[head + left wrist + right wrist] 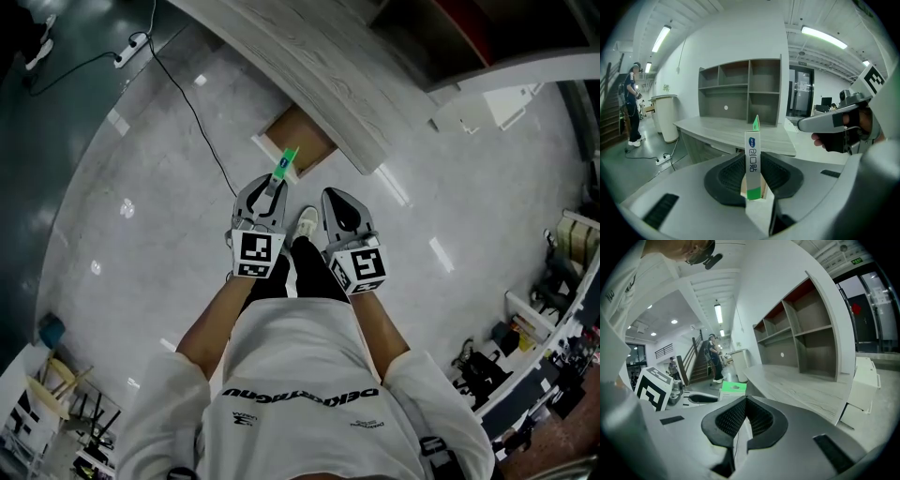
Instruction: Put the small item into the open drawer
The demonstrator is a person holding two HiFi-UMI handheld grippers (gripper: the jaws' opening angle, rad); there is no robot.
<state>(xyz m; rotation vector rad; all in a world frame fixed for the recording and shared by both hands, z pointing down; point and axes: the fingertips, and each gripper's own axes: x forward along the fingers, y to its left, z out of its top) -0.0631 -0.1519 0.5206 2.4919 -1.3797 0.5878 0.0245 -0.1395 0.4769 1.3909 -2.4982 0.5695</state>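
A slim white and green box (752,145) stands upright between the pads of my left gripper (753,161), which is shut on it. In the head view the left gripper (272,185) holds the box (285,165) just short of the open wooden drawer (298,139) under the curved grey desk (309,66). My right gripper (336,197) hangs beside it on the right, a little lower. Its jaws (745,398) meet at the tips with nothing between them. From the right gripper view the box's green top (733,387) shows to the left.
A black cable and power strip (136,42) lie on the glossy floor at the left. A white low cabinet (497,103) stands right of the desk, with open shelves (740,89) behind the desk. A person (632,103) stands by the stairs, far left. Equipment clutter (553,328) lines the right edge.
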